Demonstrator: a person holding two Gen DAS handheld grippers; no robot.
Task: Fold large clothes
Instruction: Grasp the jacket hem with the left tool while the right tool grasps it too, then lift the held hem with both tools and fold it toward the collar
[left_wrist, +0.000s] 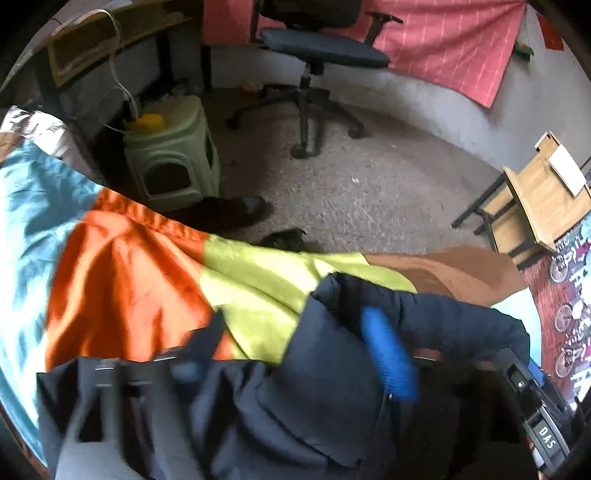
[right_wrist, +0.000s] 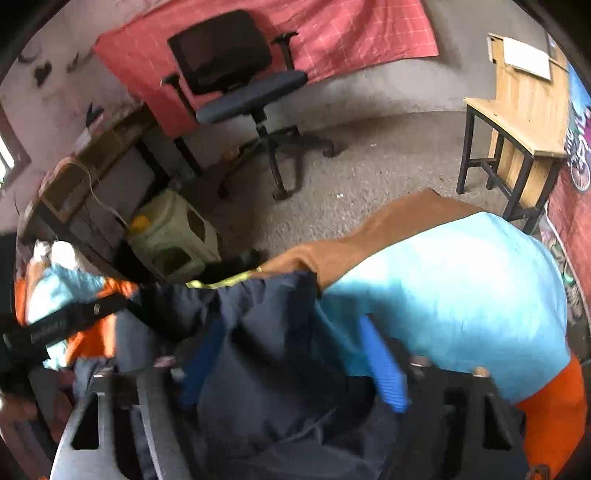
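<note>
Jacket (left_wrist: 325, 373), dark blue and puffy, lies bunched on the bright bedsheet (left_wrist: 122, 280). Left gripper (left_wrist: 295, 354) and right gripper (right_wrist: 291, 365) both seem to pinch its soft, slippery cloth; grab the edges.

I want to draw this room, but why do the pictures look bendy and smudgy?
Left wrist view: the fisheye lens curves the grey carpet floor, and the left gripper on the dark navy padded jacket is smeared by motion. Right wrist view: same bending, blurred right gripper, bright glare on the light blue sheet.
</note>
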